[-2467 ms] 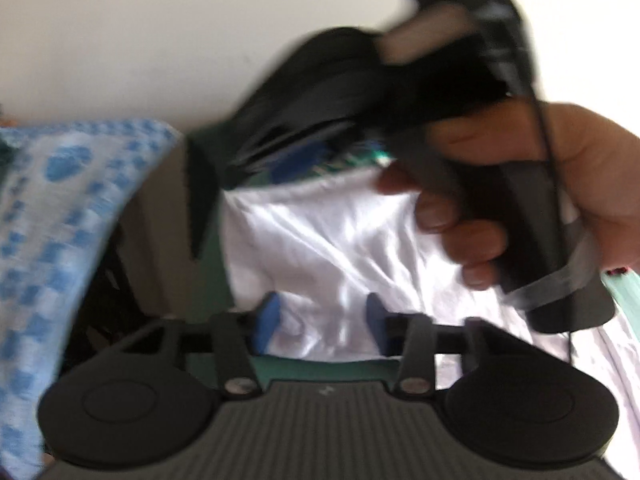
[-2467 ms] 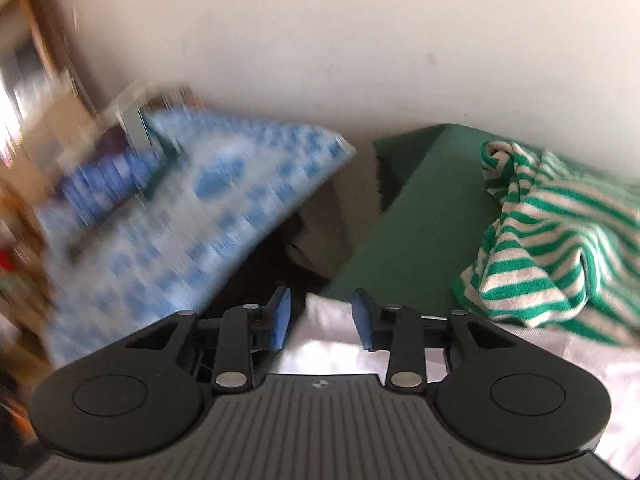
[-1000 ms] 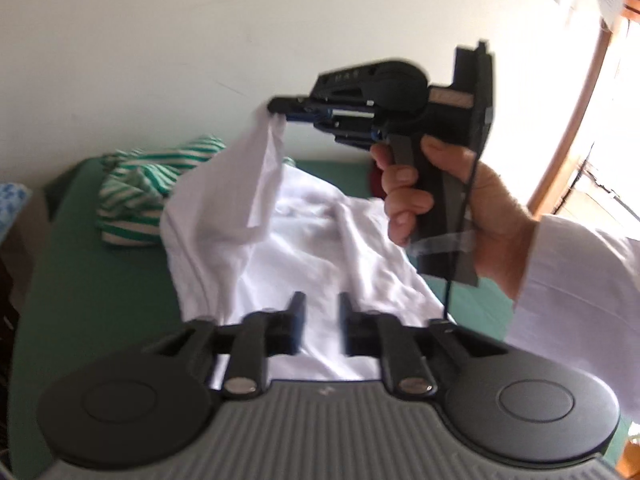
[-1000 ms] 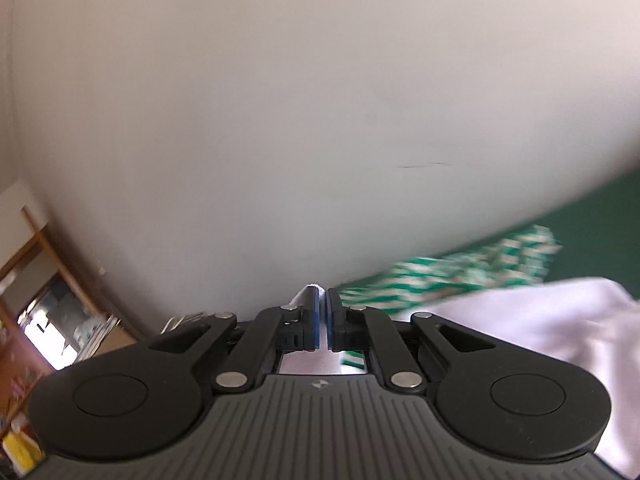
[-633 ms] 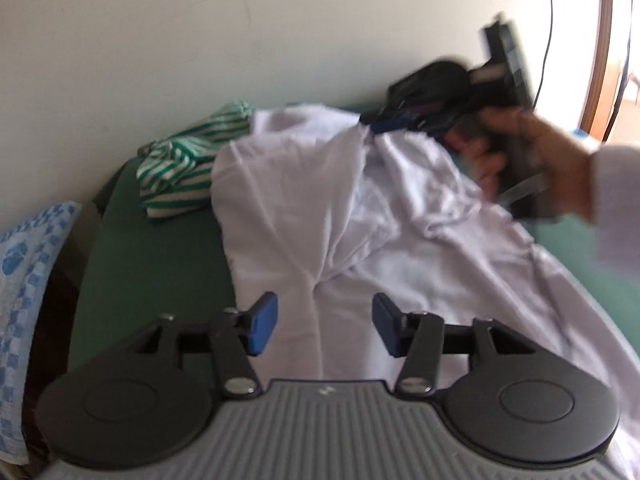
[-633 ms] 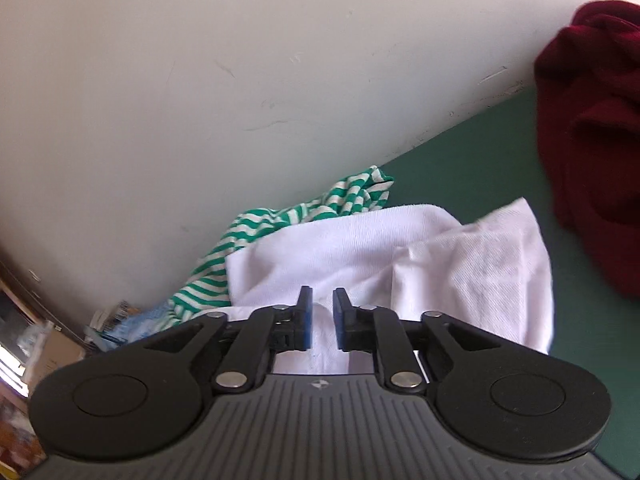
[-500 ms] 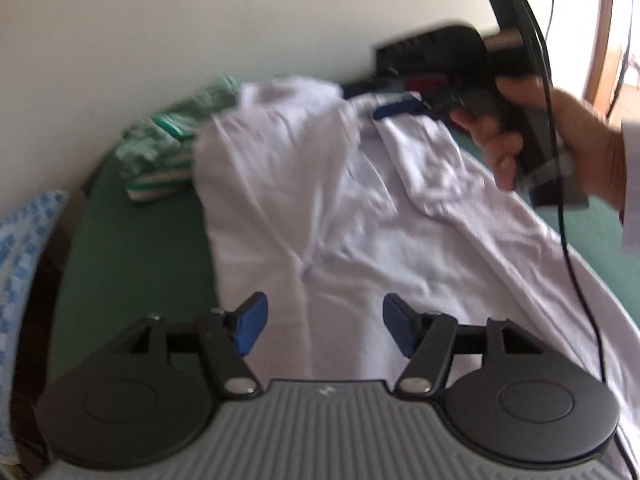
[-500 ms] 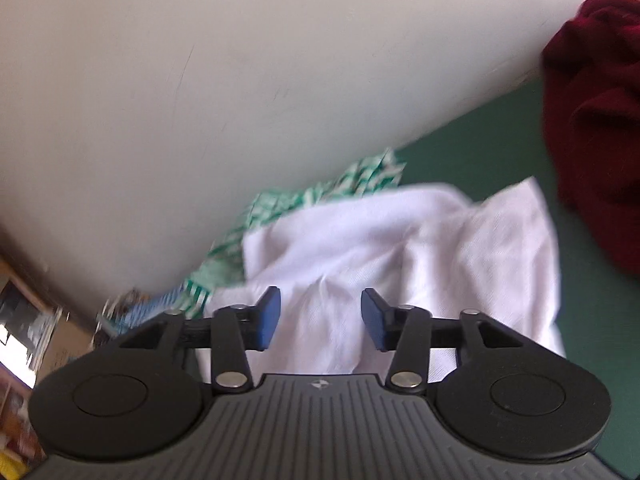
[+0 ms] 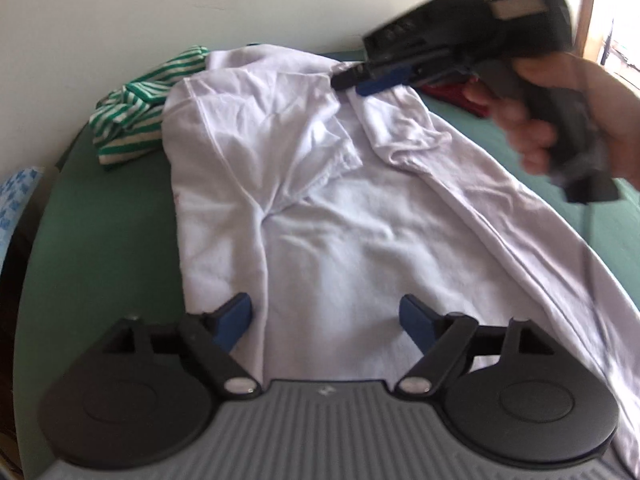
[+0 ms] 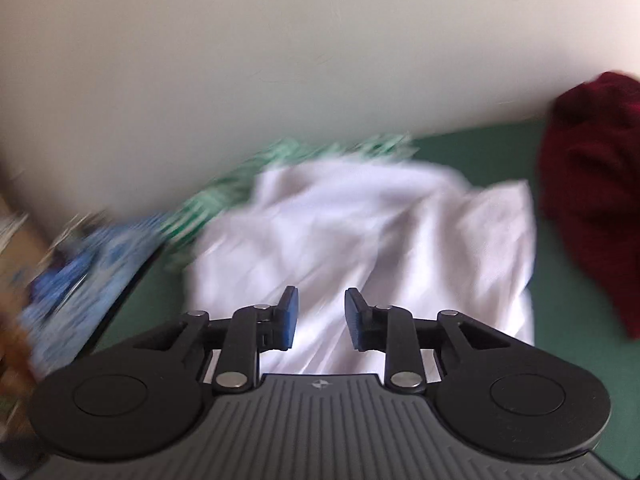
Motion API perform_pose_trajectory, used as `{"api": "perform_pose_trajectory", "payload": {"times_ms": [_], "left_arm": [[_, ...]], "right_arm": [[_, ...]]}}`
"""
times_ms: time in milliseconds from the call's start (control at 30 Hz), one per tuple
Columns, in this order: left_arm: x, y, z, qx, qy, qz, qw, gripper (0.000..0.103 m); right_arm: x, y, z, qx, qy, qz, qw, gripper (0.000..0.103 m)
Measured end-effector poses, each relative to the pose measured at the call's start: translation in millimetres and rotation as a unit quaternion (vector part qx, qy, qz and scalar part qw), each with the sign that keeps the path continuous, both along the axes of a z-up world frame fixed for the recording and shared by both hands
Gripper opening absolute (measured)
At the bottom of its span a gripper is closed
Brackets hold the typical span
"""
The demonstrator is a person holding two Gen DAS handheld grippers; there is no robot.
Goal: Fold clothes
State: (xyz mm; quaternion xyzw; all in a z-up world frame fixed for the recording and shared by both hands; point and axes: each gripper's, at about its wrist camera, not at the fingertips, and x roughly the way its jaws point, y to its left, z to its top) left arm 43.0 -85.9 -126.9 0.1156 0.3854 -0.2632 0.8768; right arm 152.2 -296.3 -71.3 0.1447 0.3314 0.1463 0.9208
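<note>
A white shirt [image 9: 340, 216] lies spread and wrinkled on the green table [image 9: 112, 216]. My left gripper [image 9: 326, 320] is wide open and empty just above the shirt's near hem. My right gripper [image 10: 318, 314] is open and empty above the shirt's far end [image 10: 360, 232]. In the left wrist view it [image 9: 354, 82] hovers by the shirt's far sleeve, held by a hand.
A green-and-white striped garment [image 9: 140, 108] lies bunched at the table's far left, by the wall. A dark red garment [image 10: 592, 192] lies at the far right. A blue-and-white patterned cloth [image 10: 88, 280] hangs beyond the table's left edge.
Both grippers held the white shirt up, then laid it on the table and opened. The right gripper is now moving, and its view is blurred.
</note>
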Motion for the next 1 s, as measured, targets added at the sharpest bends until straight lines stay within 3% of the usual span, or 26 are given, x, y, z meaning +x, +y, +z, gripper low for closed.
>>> {"api": "perform_pose_trajectory", "payload": {"times_ms": [133,233,467,533,633,667,767,833,900,967,1000], "left_arm": [[-1.3,0.7,-1.1,0.001,0.001,-0.005,1.0000,0.088],[-1.4,0.3,-1.3,0.004,0.001,-0.009,0.9999,0.089],[-8.3,6.1,-2.5,-0.001,-0.002,-0.016,0.9999,0.092],[-8.3,5.9,-2.1,0.000,-0.002,-0.018,0.9998,0.092],[-8.2,7.9,-1.2,-0.004,0.006,-0.018,0.9998,0.095],[-8.5,8.7,-1.1,-0.007,0.009,-0.018,0.9998,0.097],[-14.8,9.1,0.2,-0.008,0.010,-0.022,0.9997,0.098],[-20.8,9.9,1.5,-0.009,0.011,-0.026,0.9996,0.098],[-26.8,13.1,2.5,-0.015,0.013,-0.026,0.9995,0.100],[-33.7,17.4,2.6,-0.020,0.012,-0.025,0.9994,0.100],[-36.9,19.9,2.9,-0.024,0.013,-0.024,0.9993,0.100]], "right_arm": [[-14.6,18.4,-15.9,-0.017,0.025,0.066,0.997,0.030],[-20.6,21.7,-19.0,-0.022,0.021,0.082,0.996,0.004],[-35.8,10.6,-23.1,-0.041,0.053,0.100,0.993,0.004],[-36.0,9.0,-17.8,-0.042,0.050,0.087,0.994,0.006],[-35.2,4.2,-4.9,-0.027,0.024,0.048,0.998,0.032],[-31.8,6.8,-2.7,-0.025,0.017,0.039,0.999,0.032],[-19.8,15.7,1.1,-0.017,0.005,0.019,1.000,0.022],[-4.2,24.2,-8.8,-0.006,0.029,0.025,0.999,0.021],[9.5,22.8,-18.0,-0.013,0.041,-0.006,0.999,0.020],[20.7,17.3,-22.6,-0.024,0.046,-0.054,0.997,0.005],[23.6,17.7,-21.2,-0.027,0.043,-0.067,0.996,0.003]]}}
